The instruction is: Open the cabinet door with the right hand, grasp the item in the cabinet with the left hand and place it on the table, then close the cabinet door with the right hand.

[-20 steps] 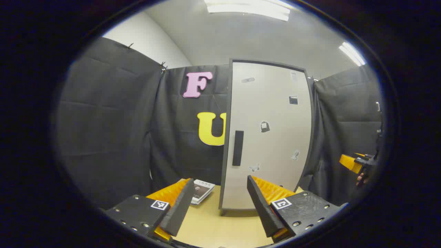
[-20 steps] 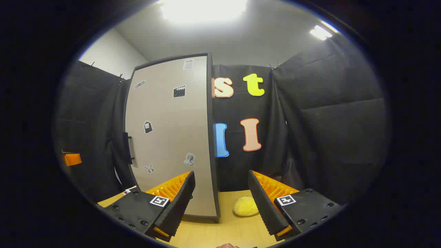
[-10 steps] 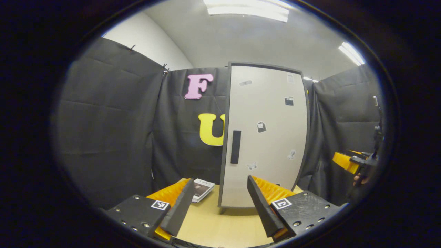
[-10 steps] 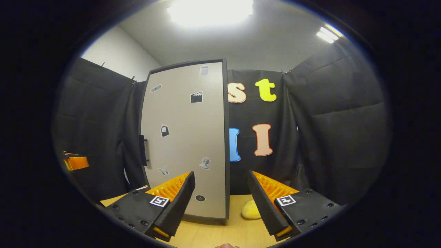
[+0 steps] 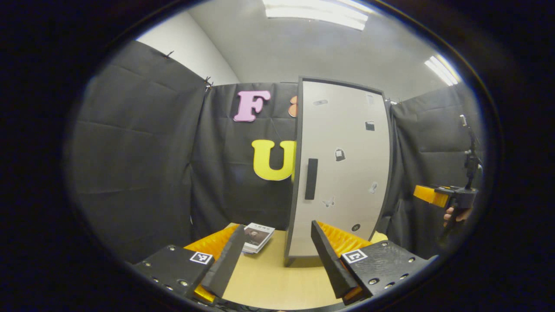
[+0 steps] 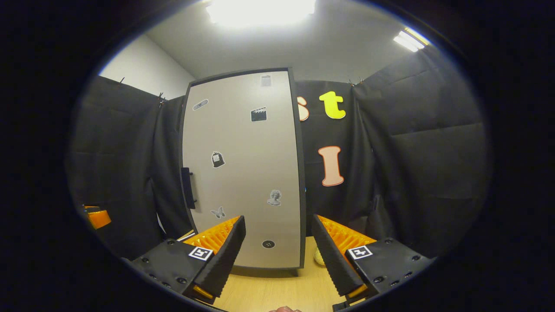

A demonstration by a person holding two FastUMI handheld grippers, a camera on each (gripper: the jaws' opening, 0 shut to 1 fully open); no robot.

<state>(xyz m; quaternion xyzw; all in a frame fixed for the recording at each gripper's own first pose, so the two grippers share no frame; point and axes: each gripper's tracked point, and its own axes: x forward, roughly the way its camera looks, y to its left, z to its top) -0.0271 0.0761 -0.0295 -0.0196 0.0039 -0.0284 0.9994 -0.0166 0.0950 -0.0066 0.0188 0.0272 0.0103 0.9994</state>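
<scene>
Well, both grippers (image 5: 275, 255) (image 6: 277, 253) level, jaws apart, facing cabinet door (image 6: 243, 173).

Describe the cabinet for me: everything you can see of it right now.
The cabinet is a tall, narrow box standing upright on the wooden table. Its door is pale grey with a dark frame, shut, and dotted with small stickers. A dark vertical handle sits near the door's left edge at mid-height. Nothing touches it; both tongs are short of it.
</scene>
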